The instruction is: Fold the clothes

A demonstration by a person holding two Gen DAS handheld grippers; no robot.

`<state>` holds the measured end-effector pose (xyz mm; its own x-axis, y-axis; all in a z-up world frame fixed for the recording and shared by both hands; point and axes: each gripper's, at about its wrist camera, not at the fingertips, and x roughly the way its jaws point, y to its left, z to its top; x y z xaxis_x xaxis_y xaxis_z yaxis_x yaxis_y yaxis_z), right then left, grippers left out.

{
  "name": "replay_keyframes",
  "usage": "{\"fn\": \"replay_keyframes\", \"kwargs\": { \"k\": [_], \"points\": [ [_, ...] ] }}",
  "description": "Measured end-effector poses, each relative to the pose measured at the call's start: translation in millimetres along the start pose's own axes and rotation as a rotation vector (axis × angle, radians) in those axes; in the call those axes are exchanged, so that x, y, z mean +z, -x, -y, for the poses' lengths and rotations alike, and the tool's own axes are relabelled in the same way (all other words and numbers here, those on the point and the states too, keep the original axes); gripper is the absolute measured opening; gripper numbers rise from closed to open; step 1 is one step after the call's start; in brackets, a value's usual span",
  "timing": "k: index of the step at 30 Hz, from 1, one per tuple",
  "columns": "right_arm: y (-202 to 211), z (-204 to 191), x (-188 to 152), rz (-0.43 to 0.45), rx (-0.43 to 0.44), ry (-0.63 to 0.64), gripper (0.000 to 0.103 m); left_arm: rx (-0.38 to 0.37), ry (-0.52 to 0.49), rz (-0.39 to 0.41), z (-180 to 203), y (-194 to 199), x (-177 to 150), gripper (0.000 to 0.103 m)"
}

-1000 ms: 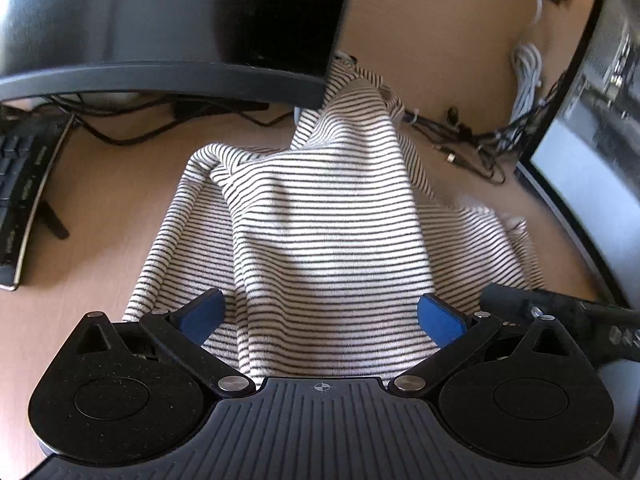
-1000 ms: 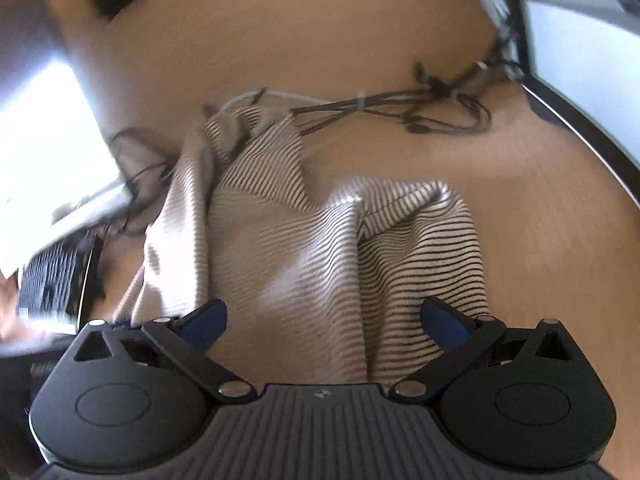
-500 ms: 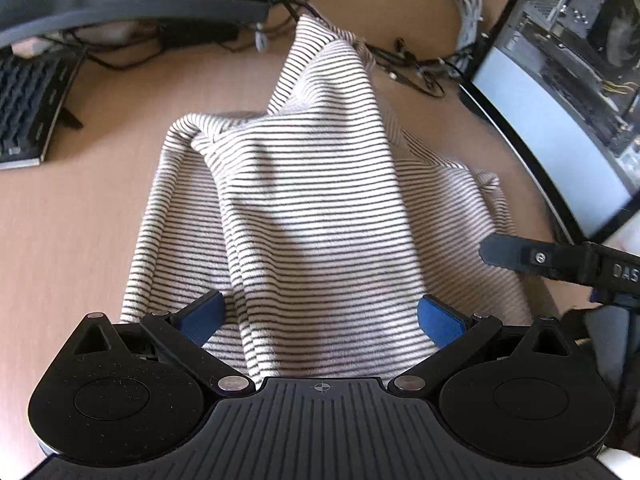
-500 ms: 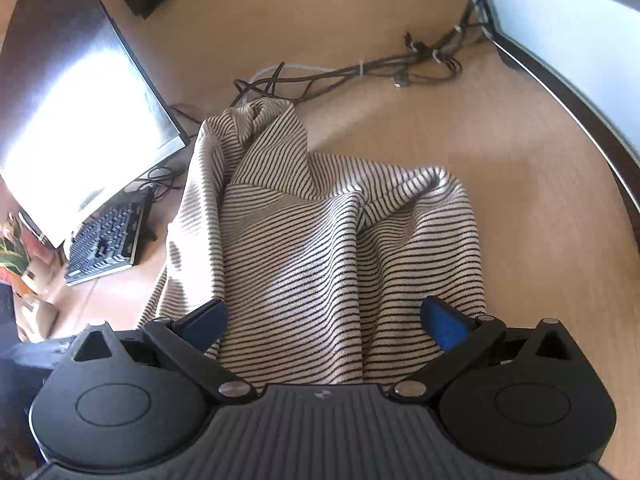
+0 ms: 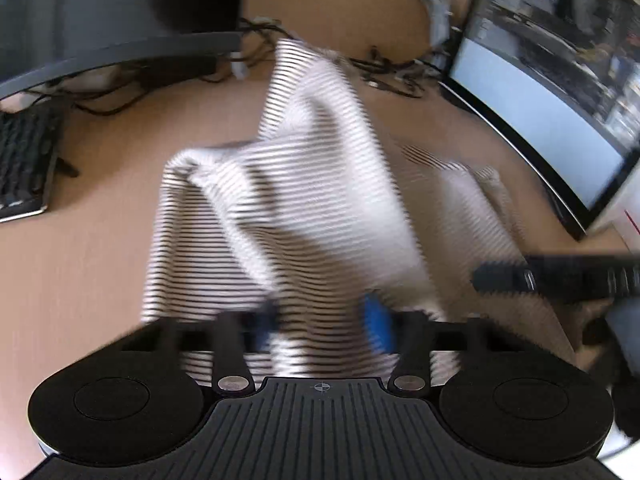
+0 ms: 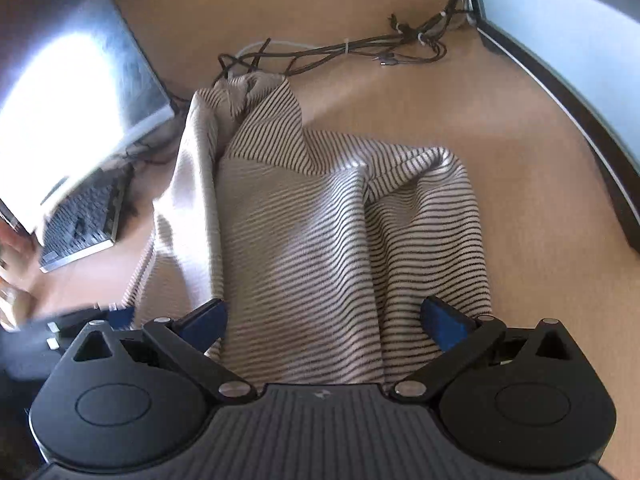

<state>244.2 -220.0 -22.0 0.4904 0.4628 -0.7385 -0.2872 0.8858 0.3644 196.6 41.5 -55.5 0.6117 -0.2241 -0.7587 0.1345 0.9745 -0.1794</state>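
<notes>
The cream knitted garment with thin dark stripes [image 6: 320,240] lies rumpled in the middle of the light wooden desk [image 6: 520,140], its far end bunched up near the tangle of dark cables [image 6: 360,48] toward the back edge, its near hem running under both tools. The left gripper [image 5: 324,324] has just been closing: its blue pads are now drawn in on a fold of the near hem, though the left wrist view is smeared and how much cloth they caught is hard to tell. The right gripper [image 6: 324,320] stands with its jaws spread wide, straddling the hem and holding nothing.

Risks from here, as I judge them: the left pinch may have taken only one layer or a thin ridge, so a lift could let the cloth slip out or drag the rest askew. With one side clamped and the other free, pulling would skew the hem. The far end could also snag the cables, or brush the black keyboard [image 6: 80,224] by the left edge
</notes>
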Motion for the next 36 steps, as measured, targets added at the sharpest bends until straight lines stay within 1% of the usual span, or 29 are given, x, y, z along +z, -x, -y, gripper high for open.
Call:
{"fn": "replay_keyframes", "kwargs": {
  "k": [2,4,5,7,8,9,12,14,16,19,20,21,22,23,24,26,28,30,31,32,33,34,35,36],
  "points": [
    [0,-4,-5,0.0,-0.014,0.039,0.103,-0.016,0.049,0.002,-14,3,7,0.013],
    [1,-6,-9,0.001,-0.021,0.068,0.103,0.012,0.071,0.013,-22,10,16,0.012],
    [1,-7,-9,-0.007,-0.022,0.071,0.103,0.024,0.073,0.036,-25,15,22,0.012],
    [0,-7,-6,-0.036,-0.014,0.07,0.103,0.053,0.058,0.128,-32,29,40,0.012],
    [0,-6,-4,-0.048,-0.006,0.069,0.103,0.082,0.061,0.182,-39,35,52,0.012],
    [0,-4,-3,-0.057,0.006,0.073,0.103,0.11,0.081,0.223,-48,41,65,0.012],
    [3,3,-5,-0.053,0.038,0.066,0.103,0.164,0.208,0.287,-87,52,102,0.012],
    [4,4,-7,-0.047,0.039,0.066,0.103,0.205,0.219,0.316,-106,56,117,0.013],
    [3,1,-8,-0.047,0.026,0.088,0.103,0.242,0.235,0.322,-124,57,129,0.014],
    [2,-4,-10,-0.048,0.006,0.114,0.103,0.276,0.319,0.313,-155,57,135,0.016],
    [1,-4,-10,-0.05,0.003,0.125,0.103,0.291,0.349,0.313,-164,57,135,0.018],
    [2,-4,-8,-0.05,-0.001,0.128,0.103,0.303,0.373,0.314,-171,59,134,0.025],
    [4,-4,-7,-0.048,-0.007,0.126,0.103,0.298,0.4,0.319,-177,62,132,0.033],
    [7,-2,-4,-0.037,-0.018,0.119,0.103,0.278,0.42,0.324,-179,65,130,0.038],
    [11,-1,0,-0.018,-0.036,0.116,0.103,0.249,0.422,0.325,-178,67,128,0.045],
    [19,-4,10,0.031,-0.081,0.136,0.103,0.196,0.384,0.323,-167,69,123,0.055],
    [28,-13,20,0.09,-0.139,0.194,0.103,0.139,0.337,0.32,-148,69,115,0.068],
    [27,-29,30,0.138,-0.169,0.275,0.101,0.054,0.304,0.309,-125,65,103,0.077],
    [26,-38,35,0.161,-0.182,0.317,0.097,0.017,0.288,0.303,-114,63,94,0.08],
    [24,-48,40,0.184,-0.195,0.359,0.089,-0.015,0.266,0.293,-102,59,86,0.081],
    [23,-57,45,0.206,-0.208,0.401,0.079,-0.038,0.235,0.276,-88,51,78,0.085],
    [18,-64,50,0.216,-0.206,0.417,0.074,-0.057,0.201,0.254,-76,42,69,0.086],
    [9,-72,54,0.218,-0.202,0.435,0.063,-0.069,0.169,0.227,-68,33,59,0.086],
    [-1,-80,59,0.22,-0.202,0.458,0.057,-0.084,0.159,0.197,-65,25,51,0.086]
  ]
}}
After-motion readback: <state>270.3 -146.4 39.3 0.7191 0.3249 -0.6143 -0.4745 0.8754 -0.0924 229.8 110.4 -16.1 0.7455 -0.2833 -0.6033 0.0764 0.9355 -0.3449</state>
